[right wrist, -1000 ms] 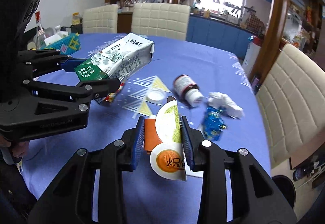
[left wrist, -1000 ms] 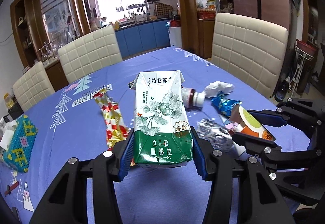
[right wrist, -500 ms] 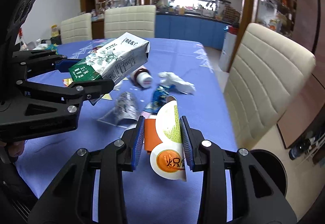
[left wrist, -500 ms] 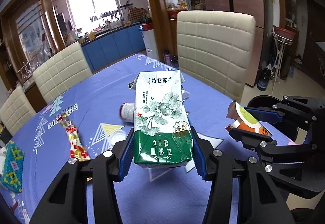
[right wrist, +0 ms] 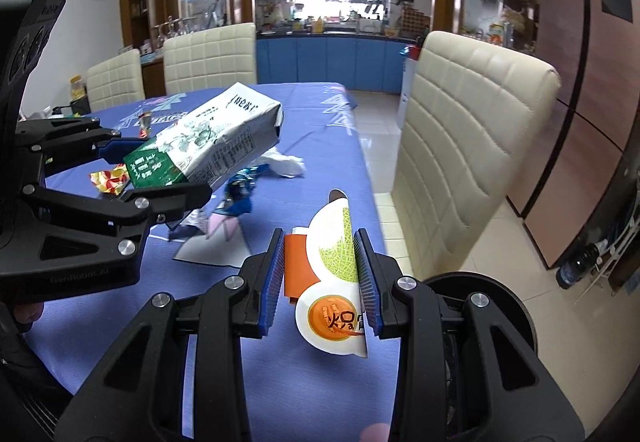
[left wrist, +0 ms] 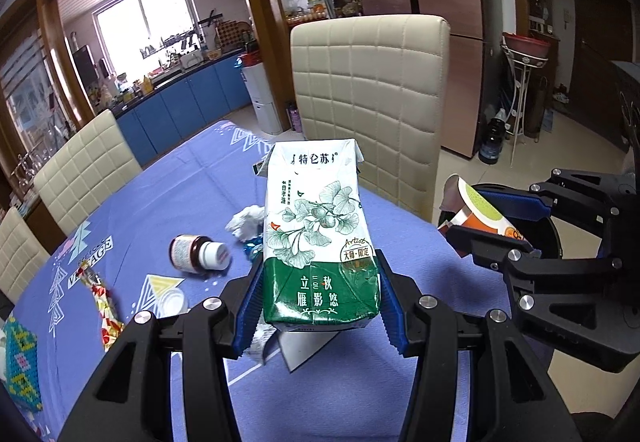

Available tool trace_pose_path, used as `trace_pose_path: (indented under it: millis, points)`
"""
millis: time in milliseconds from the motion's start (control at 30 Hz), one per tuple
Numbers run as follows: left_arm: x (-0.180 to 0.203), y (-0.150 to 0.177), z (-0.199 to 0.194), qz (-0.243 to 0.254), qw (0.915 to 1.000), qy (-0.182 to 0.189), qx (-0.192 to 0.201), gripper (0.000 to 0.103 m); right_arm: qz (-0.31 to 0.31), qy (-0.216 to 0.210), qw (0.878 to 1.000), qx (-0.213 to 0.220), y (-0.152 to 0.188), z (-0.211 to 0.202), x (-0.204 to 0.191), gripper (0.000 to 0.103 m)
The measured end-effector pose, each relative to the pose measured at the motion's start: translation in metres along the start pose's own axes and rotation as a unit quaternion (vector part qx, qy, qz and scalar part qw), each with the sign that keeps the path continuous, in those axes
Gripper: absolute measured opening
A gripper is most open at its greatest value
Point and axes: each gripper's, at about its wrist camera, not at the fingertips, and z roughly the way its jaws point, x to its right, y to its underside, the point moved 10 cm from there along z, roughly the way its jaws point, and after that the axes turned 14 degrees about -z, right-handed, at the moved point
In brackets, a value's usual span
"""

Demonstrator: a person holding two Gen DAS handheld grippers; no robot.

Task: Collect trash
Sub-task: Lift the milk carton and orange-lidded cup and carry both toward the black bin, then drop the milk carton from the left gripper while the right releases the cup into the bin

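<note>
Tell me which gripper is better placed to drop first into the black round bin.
Right. The right gripper, shut on the crushed orange-and-white paper cup, sits beside the black round bin; the left gripper holds its carton above the table.

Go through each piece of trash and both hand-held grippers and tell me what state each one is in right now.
Green-and-white milk carton: clamped, lifted.
Orange-and-white paper cup: flattened, clamped.
Brown pill bottle: lying sideways, capped.
Left hand-held gripper: shut on carton.
Right hand-held gripper: shut on cup.
White crumpled tissue: lying on table.

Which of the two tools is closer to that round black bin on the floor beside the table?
The right. The right tool, clamping a flattened orange-and-white paper cup, is right beside the round black bin. The left tool, gripping a green-and-white milk carton, is farther in over the table.
</note>
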Motion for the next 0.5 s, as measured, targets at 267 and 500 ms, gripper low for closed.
trace_pose_path:
  millis: [267, 500]
  points:
    - [0.03, 0.0, 0.009, 0.022, 0.9996, 0.015, -0.006, 0.05, 0.02, 0.016, 1.0, -0.003, 0.01, -0.002, 0.03, 0.037]
    - [0.057, -0.005, 0.017, 0.04, 0.9987, 0.03, -0.01, 0.05, 0.037, 0.032, 0.999, -0.002, 0.021, -0.005, 0.053, 0.037]
